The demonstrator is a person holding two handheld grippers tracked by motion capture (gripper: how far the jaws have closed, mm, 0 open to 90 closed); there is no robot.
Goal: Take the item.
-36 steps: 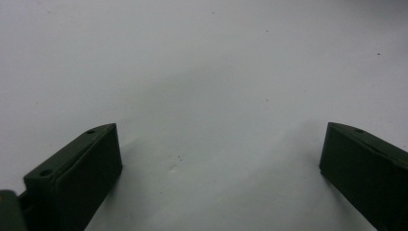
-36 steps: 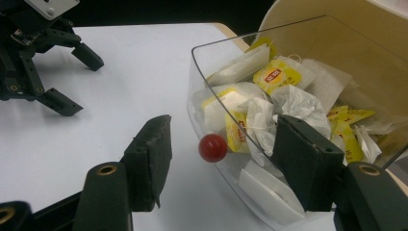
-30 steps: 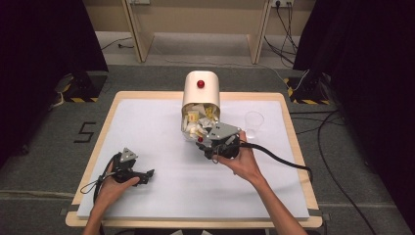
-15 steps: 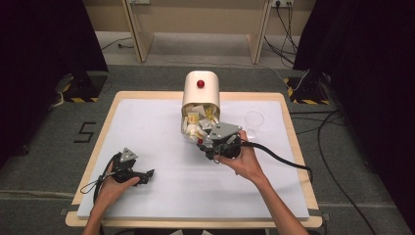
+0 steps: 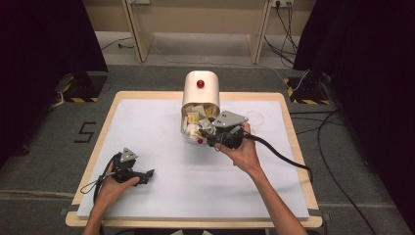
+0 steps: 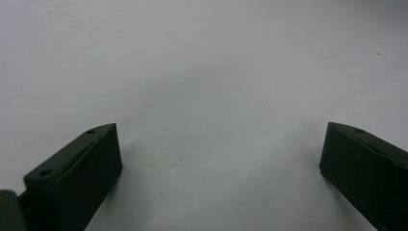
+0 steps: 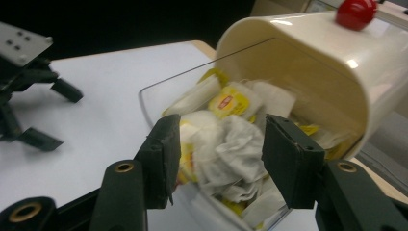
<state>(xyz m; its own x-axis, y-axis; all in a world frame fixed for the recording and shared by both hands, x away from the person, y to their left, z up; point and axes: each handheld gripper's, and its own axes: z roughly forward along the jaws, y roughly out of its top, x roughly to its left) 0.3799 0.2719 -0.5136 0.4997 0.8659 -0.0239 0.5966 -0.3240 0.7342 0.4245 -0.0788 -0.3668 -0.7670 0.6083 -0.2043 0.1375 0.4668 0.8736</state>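
Near the left corner of the white table (image 5: 147, 122), the left gripper (image 5: 141, 175) rests low in the person's left hand (image 5: 113, 185), apart from everything else. Its own view shows the jaws spread wide with only bare white surface between them.

Toward the middle, at the far side of the table, stands a cream container (image 5: 200, 93) with a red knob (image 5: 200, 83) on top. Its clear front flap (image 7: 159, 96) hangs open, and a heap of white and yellow tea bags (image 7: 231, 125) spills out toward the near side.

Just right of that heap, the right gripper (image 5: 211, 138) is held by the right hand (image 5: 240, 149) with its tips in the pile. In the right gripper view the jaws stand partly open on either side of a crumpled white tea bag (image 7: 231, 149); whether the pads touch it cannot be told, and nothing looks pinched yet.

Judging from this, the likely trouble is a messy grab. The bags are tangled and soft, so closing here could catch two or three at once, or only a loose fold that slips free on lifting. Pulling one out could also drag neighbours over the flap's edge onto the table. A tag string, if snagged, might tug the light container itself.
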